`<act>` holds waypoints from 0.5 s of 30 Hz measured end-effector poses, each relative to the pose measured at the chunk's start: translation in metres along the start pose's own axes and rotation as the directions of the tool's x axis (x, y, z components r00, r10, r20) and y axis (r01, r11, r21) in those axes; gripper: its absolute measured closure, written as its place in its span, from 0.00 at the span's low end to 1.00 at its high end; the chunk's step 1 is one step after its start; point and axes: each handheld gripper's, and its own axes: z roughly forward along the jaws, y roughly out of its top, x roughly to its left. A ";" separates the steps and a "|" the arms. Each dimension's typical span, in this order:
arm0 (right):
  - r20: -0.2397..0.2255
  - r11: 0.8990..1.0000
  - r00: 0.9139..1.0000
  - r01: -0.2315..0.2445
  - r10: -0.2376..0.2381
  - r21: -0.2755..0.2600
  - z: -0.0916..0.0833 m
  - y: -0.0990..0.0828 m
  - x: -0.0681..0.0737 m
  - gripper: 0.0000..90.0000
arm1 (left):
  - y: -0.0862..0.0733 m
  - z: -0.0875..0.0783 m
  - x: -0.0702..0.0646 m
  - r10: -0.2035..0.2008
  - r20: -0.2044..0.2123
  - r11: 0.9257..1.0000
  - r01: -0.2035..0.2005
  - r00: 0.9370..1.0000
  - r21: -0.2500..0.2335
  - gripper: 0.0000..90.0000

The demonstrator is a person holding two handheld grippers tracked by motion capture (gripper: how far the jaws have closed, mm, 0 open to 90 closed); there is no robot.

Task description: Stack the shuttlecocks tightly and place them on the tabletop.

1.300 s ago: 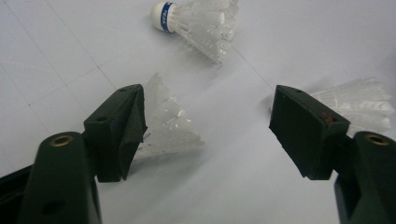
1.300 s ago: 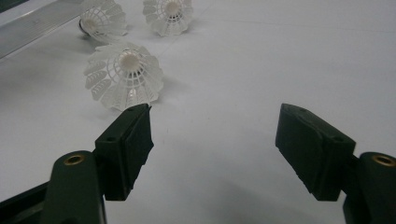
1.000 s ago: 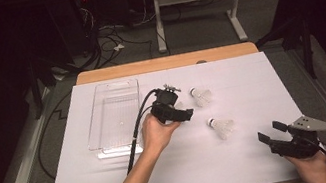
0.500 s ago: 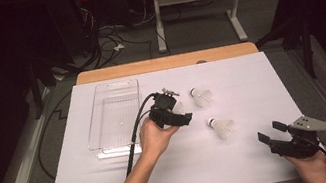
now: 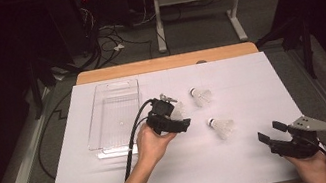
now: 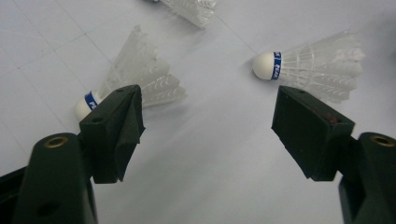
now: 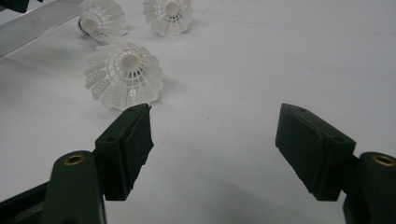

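Left gripper (image 5: 176, 119) open at frame centre beside a shuttlecock (image 5: 178, 109), right gripper (image 5: 272, 134) open at lower right, tray (image 5: 109, 141) left of centre

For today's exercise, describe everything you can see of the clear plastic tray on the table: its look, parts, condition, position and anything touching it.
The clear plastic tray is a shallow, see-through rectangular bin with low walls, rounded corners and a flat rim that widens into a lip at each short end. Its floor looks finely ribbed. It sits upright and empty on the white sheet, on the table's left side, long axis running away from the person. The black cable of the left tongs crosses its near right corner; whether it touches is unclear. The tongs hover just right of it.
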 end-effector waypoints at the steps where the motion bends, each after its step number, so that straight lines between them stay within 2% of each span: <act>1: 0.000 1.000 1.000 -0.001 0.001 0.001 0.000 0.000 0.000 0.31 | -0.001 0.000 0.000 0.002 -0.002 1.000 -0.002 1.000 0.004 0.29; 6: -0.001 1.000 1.000 0.002 -0.002 0.001 0.000 0.000 0.000 0.31 | -0.006 -0.001 0.000 0.000 -0.002 1.000 0.000 1.000 0.006 0.29; 15: 0.000 1.000 1.000 0.002 -0.002 0.000 0.000 0.000 0.000 0.31 | -0.014 -0.003 -0.006 0.022 -0.009 1.000 -0.022 1.000 0.012 0.29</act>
